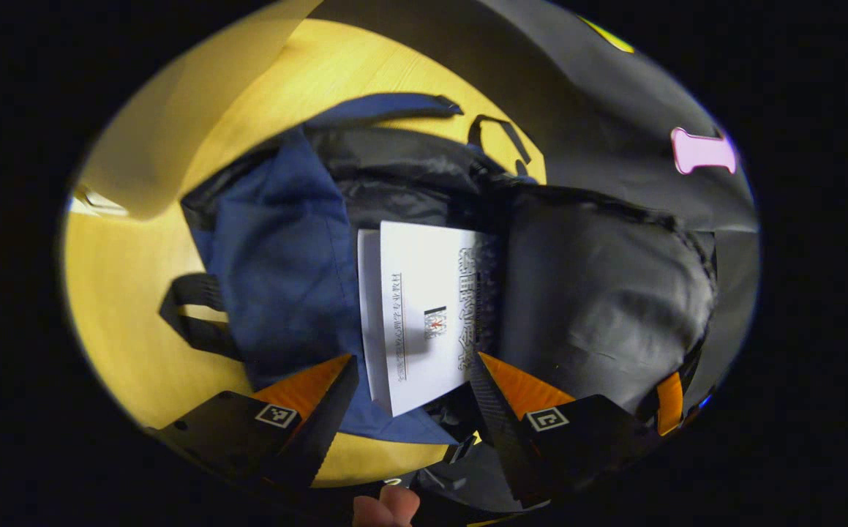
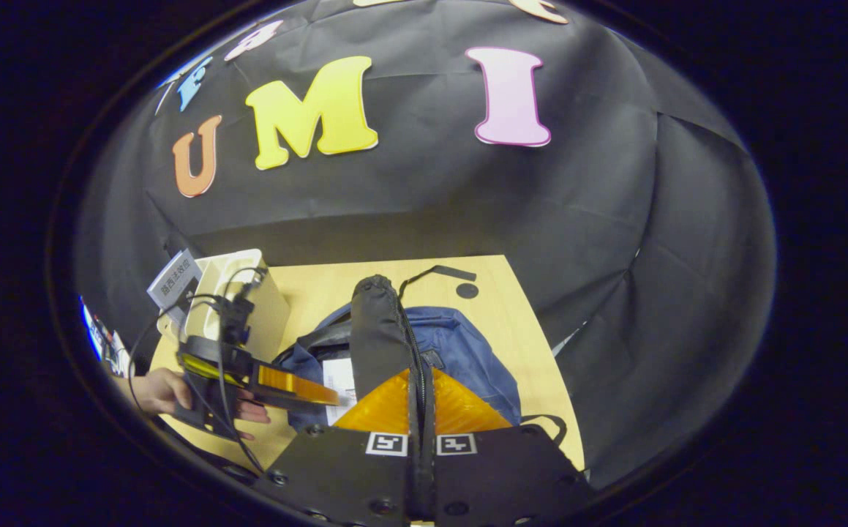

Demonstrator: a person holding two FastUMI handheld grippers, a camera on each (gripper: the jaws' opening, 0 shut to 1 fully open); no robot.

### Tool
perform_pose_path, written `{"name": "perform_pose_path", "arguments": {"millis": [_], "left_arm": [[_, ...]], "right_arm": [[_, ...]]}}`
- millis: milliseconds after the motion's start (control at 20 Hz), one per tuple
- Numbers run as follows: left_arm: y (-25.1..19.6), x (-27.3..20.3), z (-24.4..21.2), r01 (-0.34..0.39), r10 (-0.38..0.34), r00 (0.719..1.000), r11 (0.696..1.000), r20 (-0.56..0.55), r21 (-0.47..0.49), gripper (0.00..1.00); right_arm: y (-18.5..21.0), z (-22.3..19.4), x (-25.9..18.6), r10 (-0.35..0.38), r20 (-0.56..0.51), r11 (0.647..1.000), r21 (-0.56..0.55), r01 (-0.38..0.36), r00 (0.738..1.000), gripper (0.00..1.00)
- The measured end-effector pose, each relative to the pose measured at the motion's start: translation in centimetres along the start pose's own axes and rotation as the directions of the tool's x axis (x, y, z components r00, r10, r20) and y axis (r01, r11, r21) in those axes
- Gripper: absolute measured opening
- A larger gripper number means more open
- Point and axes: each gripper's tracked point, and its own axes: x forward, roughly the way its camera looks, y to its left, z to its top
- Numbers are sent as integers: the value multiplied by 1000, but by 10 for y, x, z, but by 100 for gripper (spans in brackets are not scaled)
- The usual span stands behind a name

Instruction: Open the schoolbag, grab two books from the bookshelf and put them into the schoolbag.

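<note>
The blue schoolbag (image 1: 277, 278) lies open on the wooden table (image 1: 116, 293), its black lining showing. A white book (image 1: 424, 315) lies in the opening, with a second white edge under it. My left gripper (image 1: 413, 384) hovers open just above the book's near corner, fingers apart on either side and not pressing it. In the right gripper view, my right gripper (image 2: 420, 399) is shut on the bag's black flap (image 2: 380, 329) and holds it upright above the blue schoolbag (image 2: 460, 351). The left gripper (image 2: 299, 388) and the hand (image 2: 156, 388) holding it appear to the left of the bag.
A cream bookshelf box (image 2: 248, 289) stands at the table's back left with a book (image 2: 175, 282) leaning out. Black straps (image 1: 197, 315) of the bag trail over the table. The black cloth wall closes off the back and right side.
</note>
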Motion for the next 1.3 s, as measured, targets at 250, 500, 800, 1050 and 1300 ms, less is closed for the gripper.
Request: {"name": "perform_pose_path", "arguments": {"millis": [250,500,800,1050,1300], "left_arm": [[29,-73,33,-256,216,956,944,196,206,97],[49,-158,47,-377,287,903,888,321,265,97],[87,-232,57,-479,355,841,839,408,257,97],[119,-310,90,-542,391,759,822,520,173,97],[141,-373,124,-565,410,711,816,571,118,96]], "right_arm": [[7,-2,2,2,-1,1000,-6,-2,1000,0],[14,-6,3,-4,-4,1000,-4,4,1000,0],[29,-11,4,-10,0,1000,-9,10,1000,0],[39,-19,2,-16,-3,1000,-13,16,1000,0],[36,-19,3,-38,-3,999,-6,38,999,0]]}}
